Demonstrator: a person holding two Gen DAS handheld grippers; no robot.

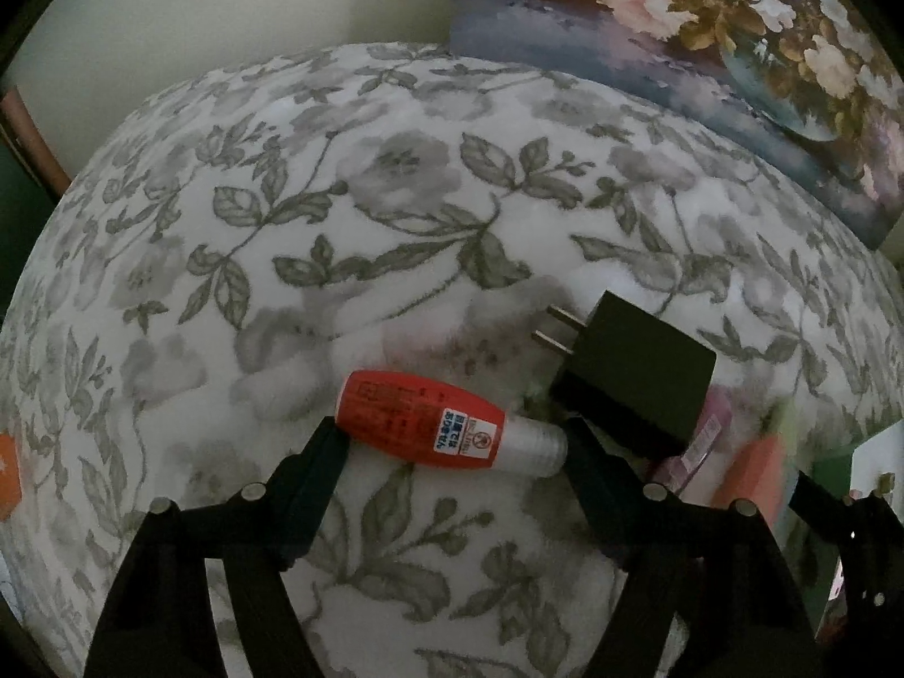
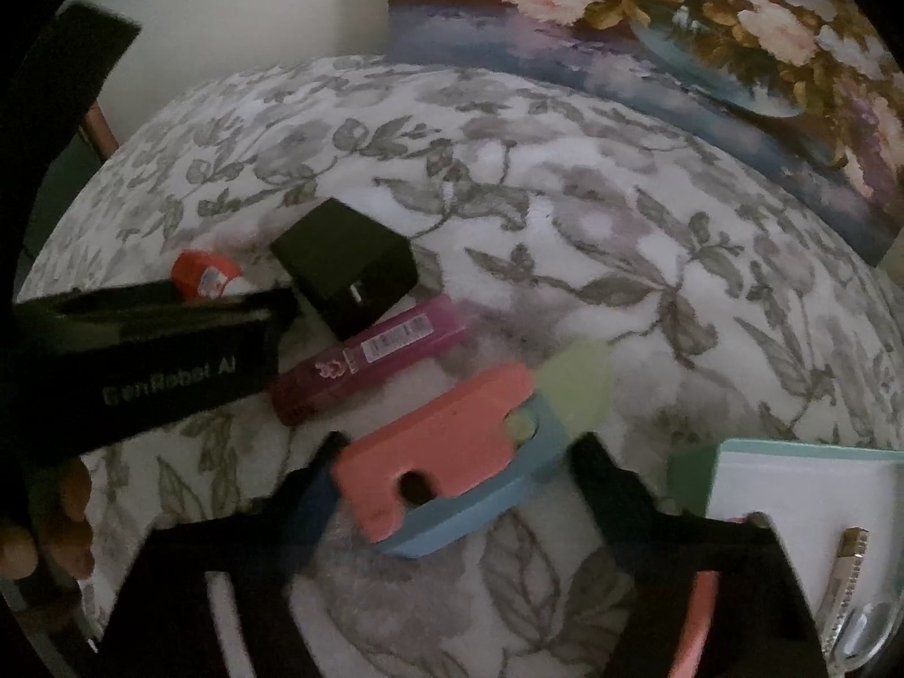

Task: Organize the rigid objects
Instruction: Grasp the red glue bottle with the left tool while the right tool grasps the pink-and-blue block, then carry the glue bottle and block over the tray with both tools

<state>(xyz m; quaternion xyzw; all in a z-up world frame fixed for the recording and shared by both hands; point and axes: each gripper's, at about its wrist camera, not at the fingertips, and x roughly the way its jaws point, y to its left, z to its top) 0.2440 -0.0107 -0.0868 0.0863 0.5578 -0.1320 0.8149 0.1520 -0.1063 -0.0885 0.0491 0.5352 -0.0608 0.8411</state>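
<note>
my left tool (image 1: pixel 455 443) has its fingers spread on either side of the red bottle (image 1: pixel 421 424), which lies on its side on the floral cloth (image 1: pixel 395 181) covering the counter; the left fingertip touches the bottle's red end and the right fingertip sits just beside its clear cap, so the tool brackets the bottle, though i cannot tell how firmly it presses. just beyond the cap lies the black plug adapter (image 1: pixel 635 367), its two metal prongs pointing left, away from my right tool. from my right tool's camera the same adapter (image 2: pixel 344 271) sits near the middle of the cloth, with the red bottle (image 2: pixel 203 279) peeking out behind my left tool's black body (image 2: pixel 147 361). beside the adapter, nearly touching it, lies a purple stick-shaped case (image 2: pixel 367 361) at a slant. my right tool (image 2: pixel 452 455) is spread wide around a pink block (image 2: pixel 446 440) that lies on a light blue block (image 2: pixel 480 503), with a pale green pointed piece (image 2: pixel 576 390) at their far end; the fingers stand close to each side, and i cannot tell if they touch. near my right tool's right finger is a mint green tray (image 2: pixel 808 446), with a utility knife (image 2: pixel 844 582) beside it at the lower right. a flower painting (image 2: pixel 678 17) leans at the back of the counter.
</note>
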